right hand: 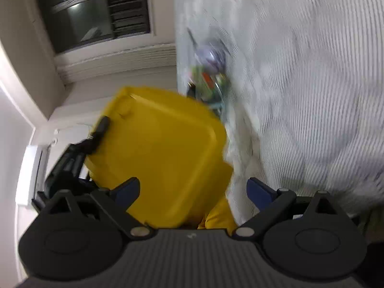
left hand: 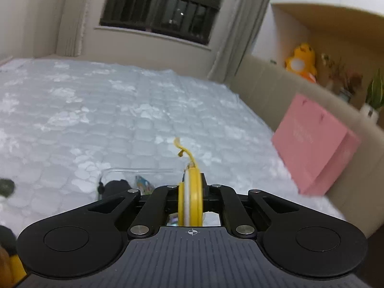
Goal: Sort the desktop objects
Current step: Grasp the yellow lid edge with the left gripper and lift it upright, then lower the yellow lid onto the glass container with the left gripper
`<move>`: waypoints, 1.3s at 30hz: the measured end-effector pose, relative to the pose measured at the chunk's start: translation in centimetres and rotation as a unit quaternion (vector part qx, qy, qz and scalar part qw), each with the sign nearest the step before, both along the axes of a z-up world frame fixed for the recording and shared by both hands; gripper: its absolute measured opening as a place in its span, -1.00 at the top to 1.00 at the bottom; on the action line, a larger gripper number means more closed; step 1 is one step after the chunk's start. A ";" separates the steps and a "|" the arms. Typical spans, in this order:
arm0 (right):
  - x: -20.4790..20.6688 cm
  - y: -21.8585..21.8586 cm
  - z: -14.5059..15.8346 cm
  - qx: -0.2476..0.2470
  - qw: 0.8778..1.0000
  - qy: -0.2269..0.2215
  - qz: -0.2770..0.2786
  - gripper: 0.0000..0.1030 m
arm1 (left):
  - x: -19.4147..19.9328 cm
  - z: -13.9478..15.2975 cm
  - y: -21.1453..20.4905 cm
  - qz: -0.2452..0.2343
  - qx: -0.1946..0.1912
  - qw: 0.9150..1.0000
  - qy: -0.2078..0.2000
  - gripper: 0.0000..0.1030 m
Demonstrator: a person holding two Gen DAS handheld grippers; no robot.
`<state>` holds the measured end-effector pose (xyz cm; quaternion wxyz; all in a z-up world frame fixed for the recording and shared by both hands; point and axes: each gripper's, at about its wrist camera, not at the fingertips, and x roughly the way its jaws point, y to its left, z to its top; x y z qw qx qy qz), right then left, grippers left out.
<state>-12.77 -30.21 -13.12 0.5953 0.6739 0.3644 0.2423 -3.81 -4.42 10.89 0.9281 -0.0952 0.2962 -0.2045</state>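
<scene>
Left wrist view: the left gripper (left hand: 190,192) is clenched on a yellow disc (left hand: 190,199) held edge-on between its fingers, a yellow cord (left hand: 184,150) curling up from it, above a clear box (left hand: 134,175) on the quilted bed (left hand: 120,110); a pink bag (left hand: 316,144) stands far right. In the right wrist view, the right gripper (right hand: 192,190) is spread wide and grasps nothing, with a yellow lid (right hand: 163,153) just ahead between its blue fingertips (right hand: 128,189), untouched.
</scene>
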 end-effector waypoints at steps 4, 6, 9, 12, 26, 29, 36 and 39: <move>2.5 3.3 0.0 0.006 1.000 0.009 0.005 -0.61 | 1.1 0.1 1.4 -0.013 -0.071 0.996 0.052 0.78; 3.6 4.5 0.5 -0.007 1.000 -0.004 -0.002 -0.39 | 2.0 0.0 2.3 -0.010 -0.103 0.993 0.062 0.74; 5.0 4.9 1.1 -0.041 0.998 -0.038 0.002 0.92 | 2.5 1.1 3.1 -0.002 -0.120 0.991 0.053 0.69; 5.8 3.9 2.2 -0.052 0.996 -0.075 -0.021 0.96 | 3.4 2.3 3.0 -0.013 -0.132 0.990 0.047 0.69; 4.5 -4.0 10.3 -0.257 0.925 -0.207 -0.190 -0.17 | 13.2 1.0 -1.4 0.048 -0.226 0.969 0.091 0.71; 4.1 -4.4 9.1 -0.277 0.924 -0.194 -0.178 -0.17 | 13.6 -3.7 1.5 0.126 -0.238 0.956 0.119 0.75; 4.5 -2.5 7.4 -0.303 0.932 -0.157 -0.121 -0.26 | 12.8 -11.7 6.6 0.187 -0.226 0.935 0.202 0.20; 5.6 -0.8 6.6 -0.305 0.940 -0.126 -0.093 -0.26 | 12.9 -12.4 7.2 0.166 -0.205 0.943 0.202 0.14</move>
